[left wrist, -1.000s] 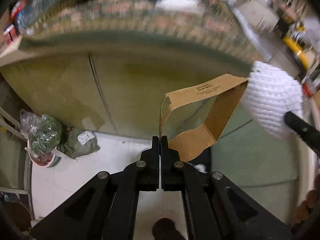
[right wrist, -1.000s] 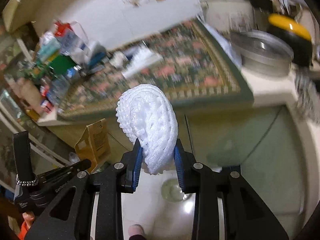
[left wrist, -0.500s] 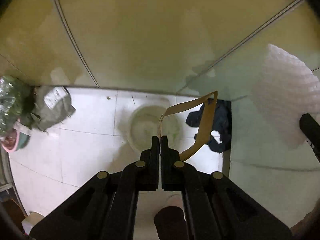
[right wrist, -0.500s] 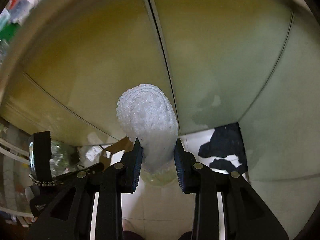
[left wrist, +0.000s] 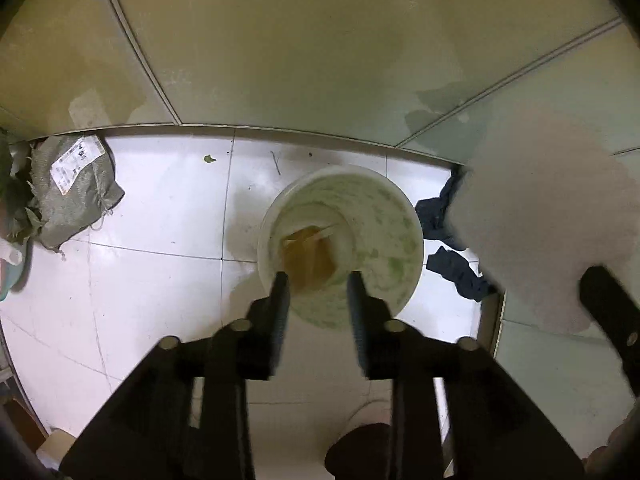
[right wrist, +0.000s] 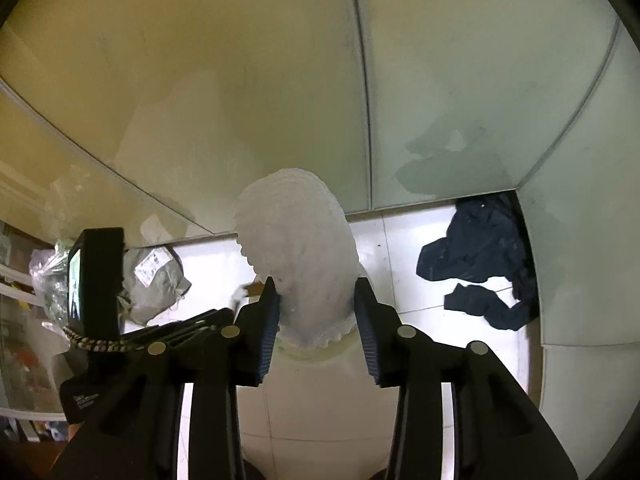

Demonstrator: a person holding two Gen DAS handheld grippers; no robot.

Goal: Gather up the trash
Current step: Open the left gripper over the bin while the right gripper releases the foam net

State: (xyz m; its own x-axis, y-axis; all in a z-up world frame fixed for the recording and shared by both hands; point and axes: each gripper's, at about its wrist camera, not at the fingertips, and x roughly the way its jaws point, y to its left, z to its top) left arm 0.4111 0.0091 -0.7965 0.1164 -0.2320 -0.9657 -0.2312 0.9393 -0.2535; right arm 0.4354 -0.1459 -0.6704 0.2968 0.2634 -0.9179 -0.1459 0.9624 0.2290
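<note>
Trash drop in hand: left gripper (left wrist: 318,292) opening, cardboard (left wrist: 310,254) released into bucket (left wrist: 404,216); right gripper (right wrist: 316,304) opening around foam net (right wrist: 296,248), release needed next.

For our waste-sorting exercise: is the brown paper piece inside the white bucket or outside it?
Inside. In the left wrist view the brown paper piece lies within the white bucket, below its rim, clear of the opening left gripper.

floor tiles (left wrist: 160,208): looking glossy, white, smooth, reflecting light
bucket (left wrist: 400,216): showing as pale smooth plastic, stained green inside
paper piece (left wrist: 310,258): lying brown and matt in the bucket
foam net (right wrist: 298,248): appearing white, soft, ribbed, mesh-textured
dark cloth (right wrist: 480,248): looking matt, crumpled fabric
sack (left wrist: 72,196): showing a coarse woven grey weave
cabinet panels (left wrist: 280,40): looking smooth, faintly sheened
</note>
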